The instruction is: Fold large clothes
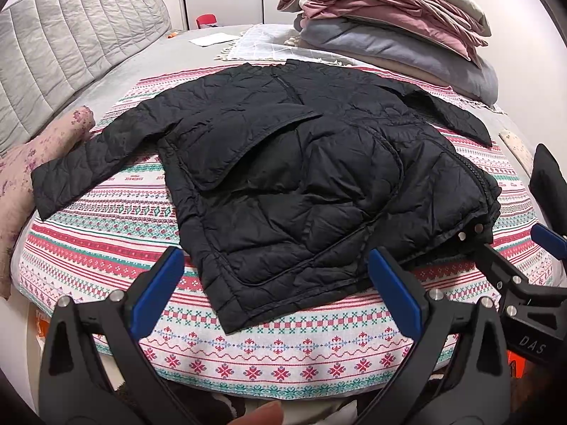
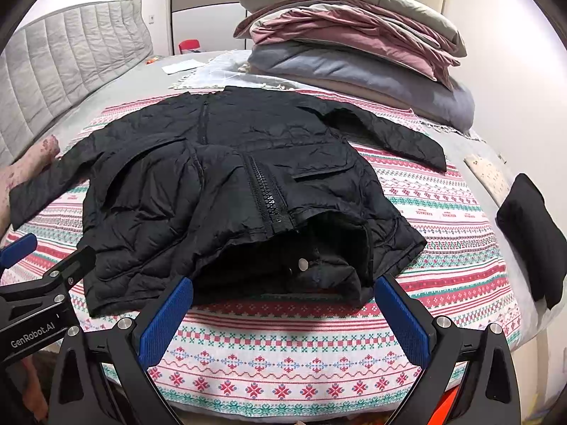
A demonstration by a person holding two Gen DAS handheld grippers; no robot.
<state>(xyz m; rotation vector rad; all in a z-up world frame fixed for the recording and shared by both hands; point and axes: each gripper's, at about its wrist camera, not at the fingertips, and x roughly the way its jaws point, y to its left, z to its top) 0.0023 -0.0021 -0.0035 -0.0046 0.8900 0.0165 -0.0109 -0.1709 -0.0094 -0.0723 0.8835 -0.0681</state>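
Both the left gripper and right gripper hover wide open and empty before the black quilted jacket, folding seemingly unstarted; next likely needs gripping a sleeve.

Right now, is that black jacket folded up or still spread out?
Mostly spread out. The black jacket lies flat on the patterned blanket, both sleeves stretched sideways; only its near edge is bunched.

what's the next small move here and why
Probably bring the right claw forward and close it on the near edge of the black jacket, where the collar gapes open by the snap buttons. Both claws are open and empty, the left claw hovers just short of the hem, and both sleeves are spread out unfolded on the patterned blanket.
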